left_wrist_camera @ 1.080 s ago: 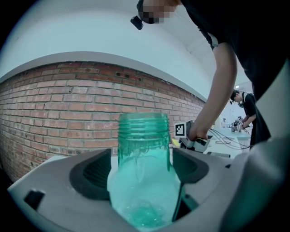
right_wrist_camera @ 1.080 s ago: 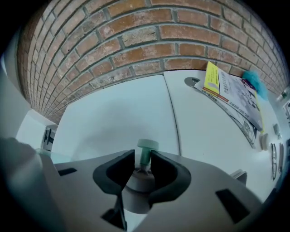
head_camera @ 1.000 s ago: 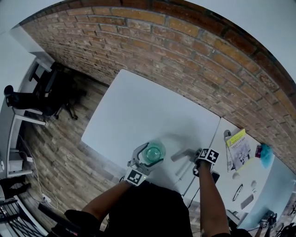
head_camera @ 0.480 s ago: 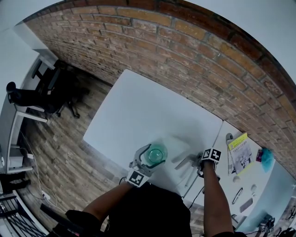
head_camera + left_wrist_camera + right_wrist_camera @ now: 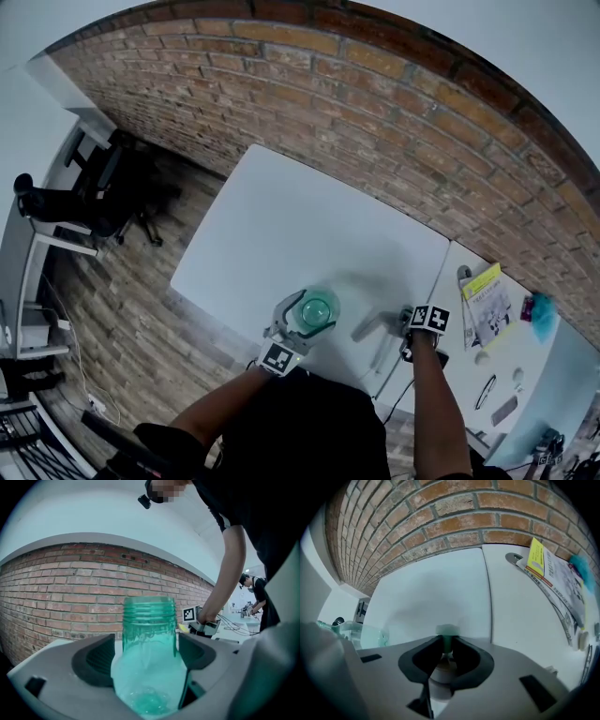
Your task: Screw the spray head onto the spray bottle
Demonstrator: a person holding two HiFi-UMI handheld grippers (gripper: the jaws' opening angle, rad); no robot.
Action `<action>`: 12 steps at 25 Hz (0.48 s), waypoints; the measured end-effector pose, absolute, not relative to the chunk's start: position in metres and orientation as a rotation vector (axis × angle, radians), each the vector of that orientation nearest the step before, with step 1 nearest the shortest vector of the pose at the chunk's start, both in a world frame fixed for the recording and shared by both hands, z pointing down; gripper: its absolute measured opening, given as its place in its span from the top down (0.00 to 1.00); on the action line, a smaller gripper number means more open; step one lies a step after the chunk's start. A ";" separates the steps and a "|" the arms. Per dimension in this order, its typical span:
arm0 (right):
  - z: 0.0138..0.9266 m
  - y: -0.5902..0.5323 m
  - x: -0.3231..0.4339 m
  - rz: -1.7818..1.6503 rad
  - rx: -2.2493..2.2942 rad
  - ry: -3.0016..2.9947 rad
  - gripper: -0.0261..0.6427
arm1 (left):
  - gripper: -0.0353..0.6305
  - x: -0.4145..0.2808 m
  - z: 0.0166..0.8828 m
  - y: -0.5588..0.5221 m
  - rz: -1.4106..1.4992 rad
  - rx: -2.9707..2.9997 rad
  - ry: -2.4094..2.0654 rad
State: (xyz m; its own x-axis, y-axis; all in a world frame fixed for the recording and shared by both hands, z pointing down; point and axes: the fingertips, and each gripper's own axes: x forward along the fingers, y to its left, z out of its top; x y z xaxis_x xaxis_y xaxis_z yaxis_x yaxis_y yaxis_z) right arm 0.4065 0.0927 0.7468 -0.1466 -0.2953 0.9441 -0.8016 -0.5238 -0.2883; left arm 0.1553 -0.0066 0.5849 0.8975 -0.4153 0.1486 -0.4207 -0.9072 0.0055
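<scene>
spray bottle (image 5: 149,620) upright between left gripper's (image 5: 149,656) jaws (clamped).

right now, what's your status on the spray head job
Left gripper clamped on teal translucent plastic bottle, neck bare. Right gripper jaws just closing, pinching white-and-teal spray head on white table. Nothing in the way.

Bright, even light is washing over the white desk (image 5: 281,225), leaving only faint grey shadows lying on its near end. Behind the desk, the brick wall (image 5: 394,103) is bowing under heavy fisheye distortion. The spray bottle (image 5: 150,634) is blurring at its base, and dark vignettes are rounding the picture corners.
</scene>
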 end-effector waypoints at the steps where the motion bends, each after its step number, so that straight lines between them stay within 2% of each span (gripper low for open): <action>1: 0.745 0.093 0.406 1.713 1.739 -1.241 0.85 | 0.34 0.156 0.585 -0.006 0.229 3.026 -0.663; 12: 0.700 0.107 0.402 1.647 1.980 -1.392 0.86 | 0.34 0.150 0.586 -0.008 0.225 3.013 -0.639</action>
